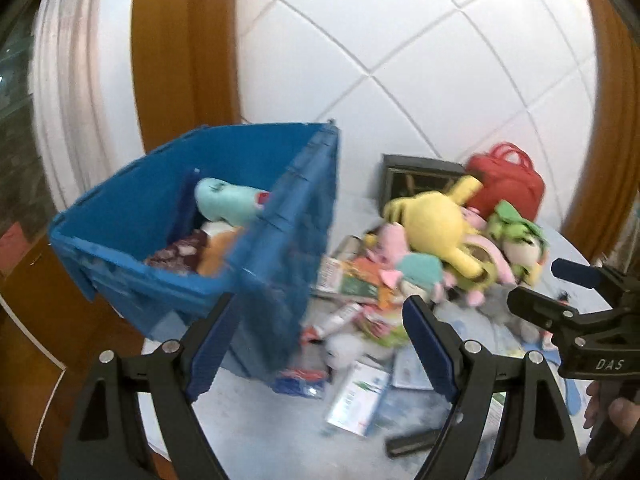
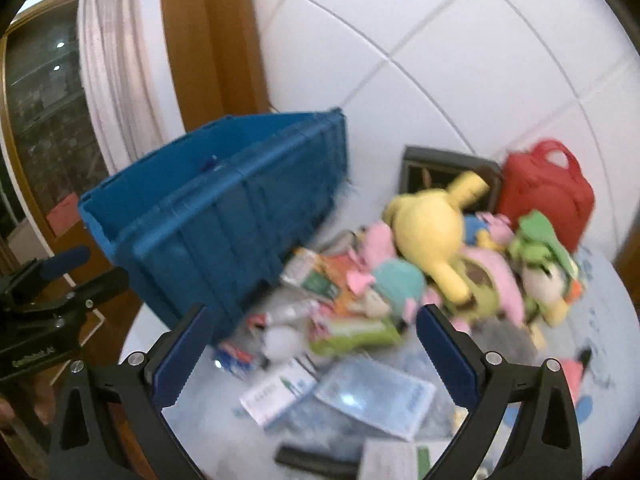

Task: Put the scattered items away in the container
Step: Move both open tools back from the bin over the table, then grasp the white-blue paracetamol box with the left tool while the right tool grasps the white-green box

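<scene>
1. Blue crate (image 1: 224, 216) is sitting far-left on the table, already holding a teal plush (image 1: 224, 200) and other soft items.
2. Scattered pile is lying right of it: yellow plush (image 1: 436, 220) on top, pink and green plushes beside it, packets and a tube nearer.
3. Left gripper (image 1: 320, 344) and right gripper (image 2: 314, 350) are both hovering with jaws apart, holding nothing.
4. Step, as I read it: between picks, lining up on the pile. Next move is calling for closing on one soft toy, likely the yellow one, then carrying it left over the crate rim.
5. Pale round table (image 1: 256, 432); red bag (image 1: 508, 184) and dark frame at the far edge; white tiled wall, wood trim behind.
</scene>
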Demonstrator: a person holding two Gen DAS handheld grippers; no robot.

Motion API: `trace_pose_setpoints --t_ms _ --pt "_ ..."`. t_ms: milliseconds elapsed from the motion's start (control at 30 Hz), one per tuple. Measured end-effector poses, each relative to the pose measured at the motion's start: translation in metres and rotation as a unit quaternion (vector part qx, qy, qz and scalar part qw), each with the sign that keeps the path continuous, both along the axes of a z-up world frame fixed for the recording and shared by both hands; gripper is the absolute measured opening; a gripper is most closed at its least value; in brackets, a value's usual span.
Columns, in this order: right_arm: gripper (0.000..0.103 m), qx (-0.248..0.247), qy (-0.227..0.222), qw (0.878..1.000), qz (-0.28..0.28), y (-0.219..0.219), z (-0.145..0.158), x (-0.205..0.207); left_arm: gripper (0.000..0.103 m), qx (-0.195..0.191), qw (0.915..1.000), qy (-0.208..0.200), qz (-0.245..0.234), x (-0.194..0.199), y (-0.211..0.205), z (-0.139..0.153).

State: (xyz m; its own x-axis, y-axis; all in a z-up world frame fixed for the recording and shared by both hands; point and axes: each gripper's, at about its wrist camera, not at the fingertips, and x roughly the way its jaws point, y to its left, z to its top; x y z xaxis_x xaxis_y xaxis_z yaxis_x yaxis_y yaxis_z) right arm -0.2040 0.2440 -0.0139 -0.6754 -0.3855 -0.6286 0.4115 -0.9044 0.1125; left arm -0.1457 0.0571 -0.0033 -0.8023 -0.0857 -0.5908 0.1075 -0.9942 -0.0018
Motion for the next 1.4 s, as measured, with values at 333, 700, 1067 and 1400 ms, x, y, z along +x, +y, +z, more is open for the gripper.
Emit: trace_pose_setpoints --t_ms 333,700,1067,1400 --pt "0.103 -0.001 -0.082 0.994 -0.073 0.118 -0.077 0.037 0.083 -0.002 0.9952 -0.095 -0.022 0.020 0.067 -0.091" --pt "0.103 -0.006 -0.165 0.973 -0.159 0.195 -0.153 0.044 0.083 0.011 0.9797 -0.200 -0.007 0.005 0.060 -0.192" --pt "0.103 -0.013 -0.211 0.955 -0.206 0.196 -0.185 0.031 0.083 -0.010 0.9676 -0.249 -0.044 -0.041 0.041 -0.238" --pt "0.103 -0.043 -0.195 0.924 -0.325 0.172 -0.179 0.058 0.083 -0.035 0.9507 -0.265 -0.157 -0.075 0.030 -0.268"
